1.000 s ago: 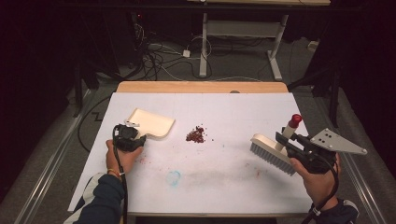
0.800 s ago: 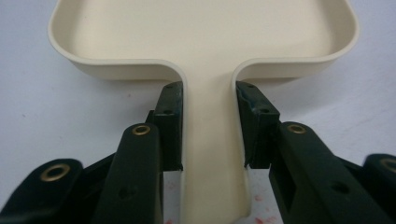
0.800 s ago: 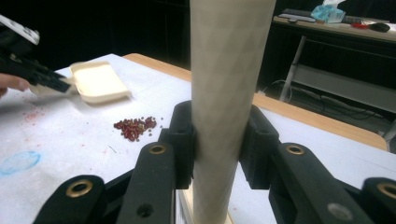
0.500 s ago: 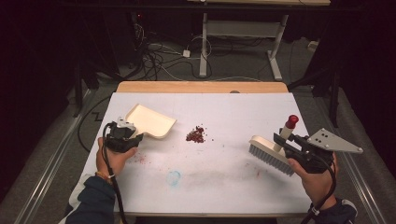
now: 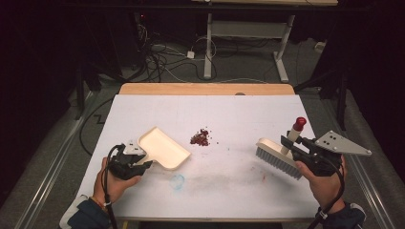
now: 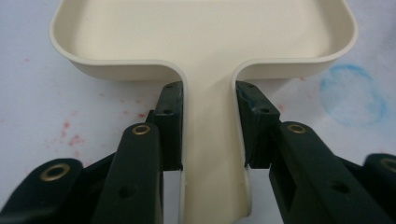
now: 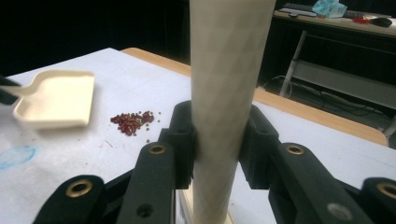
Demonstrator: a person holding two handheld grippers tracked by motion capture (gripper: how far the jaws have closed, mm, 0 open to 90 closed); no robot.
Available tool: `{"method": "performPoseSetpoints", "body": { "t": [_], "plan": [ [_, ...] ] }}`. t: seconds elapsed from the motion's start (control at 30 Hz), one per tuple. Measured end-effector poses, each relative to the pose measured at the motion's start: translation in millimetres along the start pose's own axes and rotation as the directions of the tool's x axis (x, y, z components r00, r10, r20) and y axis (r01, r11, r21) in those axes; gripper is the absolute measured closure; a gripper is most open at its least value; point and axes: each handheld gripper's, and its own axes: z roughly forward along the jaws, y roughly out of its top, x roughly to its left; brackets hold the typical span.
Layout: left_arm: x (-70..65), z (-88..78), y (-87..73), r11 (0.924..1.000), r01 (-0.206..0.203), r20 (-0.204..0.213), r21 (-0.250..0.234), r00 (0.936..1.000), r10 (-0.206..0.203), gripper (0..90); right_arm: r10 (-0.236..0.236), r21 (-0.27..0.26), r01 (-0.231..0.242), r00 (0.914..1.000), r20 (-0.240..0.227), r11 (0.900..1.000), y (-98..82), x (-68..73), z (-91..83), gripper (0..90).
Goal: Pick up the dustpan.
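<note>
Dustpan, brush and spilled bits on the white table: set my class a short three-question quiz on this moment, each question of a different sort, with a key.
1. True or false: the left gripper is shut on the handle of the dustpan.
2. Multiple choice: what does the right gripper hold? A) a cloth B) the handle of the brush C) nothing
3. Fill in: the pile of red bits lies on the table between the dustpan and the ____.

Key: 1 true; 2 B; 3 brush.
</note>
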Motion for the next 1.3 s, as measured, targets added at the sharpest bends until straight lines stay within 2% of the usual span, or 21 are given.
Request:
{"method": "performPoseSetpoints", "body": {
  "t": [0.17, 0.27, 0.47, 0.53, 0.67, 0.93, 1.3],
  "plan": [
    [-8.4, -3.4, -7.5, 0.9999, -0.009, 0.041, 0.008, 0.9991, 0.009, 63.9, 0.002, 0.006, -0.002, 1.0000, 0.005, 1.000, -0.8, -0.3, 3.2, 70.4],
    [-11.4, -1.3, -8.5, 0.9997, -0.018, 0.051, 0.017, 0.9986, 0.017, 63.9, 0.001, 0.006, -0.001, 1.0000, 0.002, 1.000, -0.1, 0.4, 4.9, 70.4],
    [-11.1, 2.4, -11.0, 0.9991, -0.016, 0.073, 0.039, 0.9973, 0.013, 63.9, -0.001, 0.014, 0.001, 1.0000, -0.008, 1.000, 0.0, 2.0, 11.4, 70.4],
    [-11.0, 2.9, -11.6, 0.9994, -0.004, 0.078, 0.034, 0.9970, 0.001, 63.9, -0.005, 0.019, 0.005, 0.9999, -0.014, 1.000, -0.6, 2.5, 14.2, 70.4],
    [-11.0, 4.6, -11.8, 0.9994, -0.003, 0.080, 0.035, 0.9968, 0.000, 63.9, -0.011, 0.024, 0.012, 0.9997, -0.023, 1.000, -0.6, 2.5, 18.0, 70.4],
    [-15.0, 7.3, -11.9, 0.9985, -0.026, 0.067, 0.047, 0.9975, 0.023, 63.8, -0.004, 0.020, 0.004, 0.9997, -0.023, 1.000, 0.1, 2.2, 22.5, 70.4],
    [-16.2, 9.2, -13.6, 0.9987, -0.021, 0.068, 0.045, 0.9975, 0.018, 63.8, 0.005, 0.015, -0.004, 0.9992, -0.041, 1.000, 1.7, 4.7, 37.1, 70.4]
  ]
}}
